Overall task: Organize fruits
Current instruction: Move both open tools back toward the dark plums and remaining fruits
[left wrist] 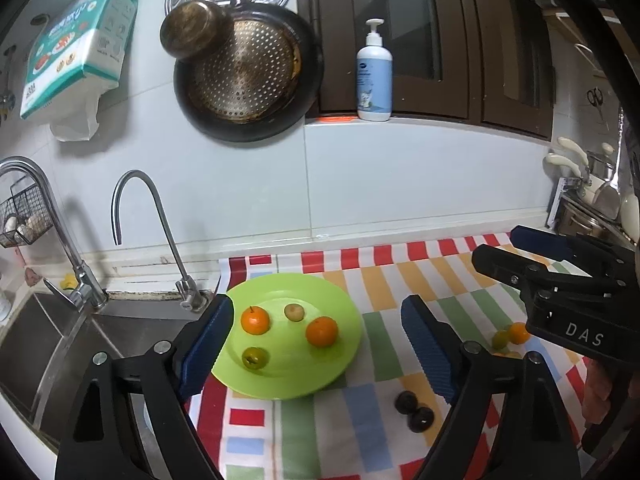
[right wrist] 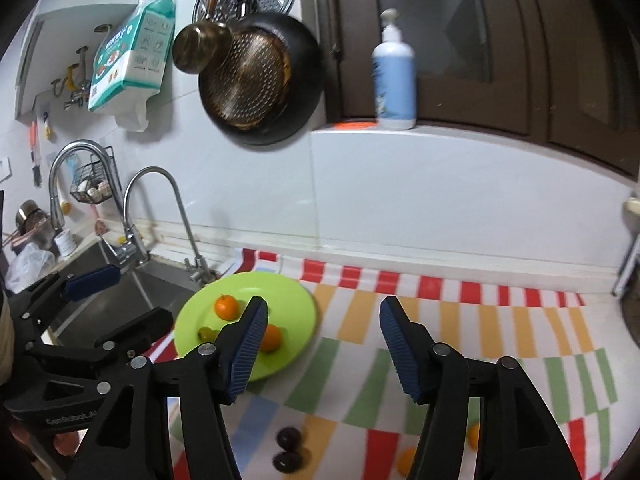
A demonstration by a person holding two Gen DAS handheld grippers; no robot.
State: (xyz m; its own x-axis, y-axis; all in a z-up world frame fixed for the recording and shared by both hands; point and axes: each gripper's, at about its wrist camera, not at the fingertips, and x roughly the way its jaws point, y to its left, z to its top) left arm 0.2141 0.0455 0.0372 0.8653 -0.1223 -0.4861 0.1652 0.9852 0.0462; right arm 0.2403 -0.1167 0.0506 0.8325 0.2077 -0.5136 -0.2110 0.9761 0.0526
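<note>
Kitchen table, mid-sort: I hold my left claw spread wide and empty just above the near rim of the lime-green plate, its blue pads framing the fruit already gathered there. My right claw hangs equally wide and empty over the checked tablecloth, apparently poised to go after what remains loose. Nearest me, two dark round fruits lie touching each other on the cloth, off the plate; to their right a small orange and a green fruit sit side by side, half hidden behind the right claw's body, with a bit of something yellow below them that I cannot identify. On the plate, well apart from one another, rest two oranges, one at left and one at right, with a green fruit toward the near edge and a paler one toward the far edge, so I judge the job roughly half done. The plate sits at the cloth's left end, just beside the steel sink and its two taps. Beyond, a perforated pan hangs on the tiled wall and a pump bottle stands on the ledge.
</note>
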